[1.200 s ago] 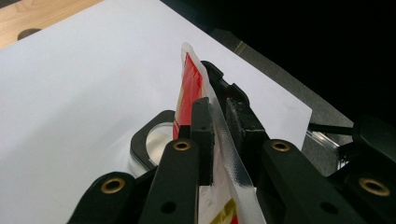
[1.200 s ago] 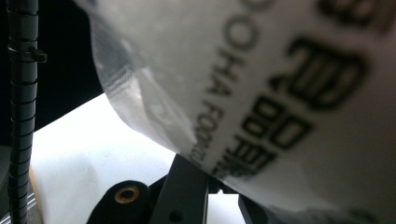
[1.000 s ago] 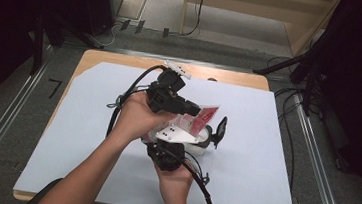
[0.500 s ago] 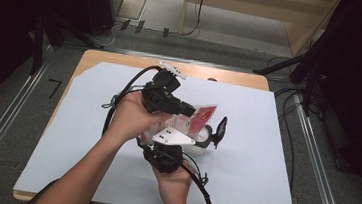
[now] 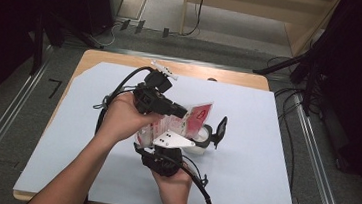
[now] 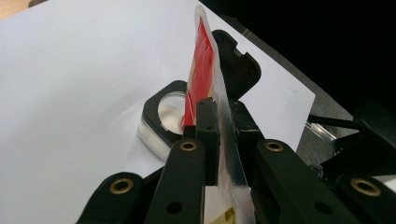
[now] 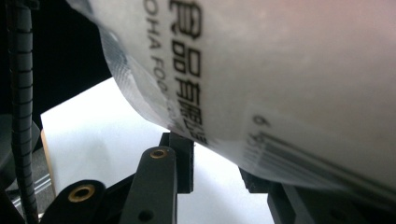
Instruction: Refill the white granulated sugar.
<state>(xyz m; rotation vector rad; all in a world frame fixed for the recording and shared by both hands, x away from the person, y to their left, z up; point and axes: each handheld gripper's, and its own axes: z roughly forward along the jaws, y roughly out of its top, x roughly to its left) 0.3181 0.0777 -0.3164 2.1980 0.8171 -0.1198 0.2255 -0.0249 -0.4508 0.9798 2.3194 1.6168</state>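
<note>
The left gripper (image 6: 223,126) is pinching the red packet (image 6: 201,70); tipping it too far risks spilling beside the container (image 6: 164,116). Right gripper (image 7: 212,163): cannot tell.

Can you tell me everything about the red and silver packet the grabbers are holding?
The packet is a flat foil-like pouch, red on one face, silvery white with black printing and a barcode on the other. It is held up off the white sheet, above a small open container with a black flip lid. The left gripper pinches its thin sealed edge between shut jaws. The right gripper reaches its lower part from below, but whether it grips there is unclear.
</note>
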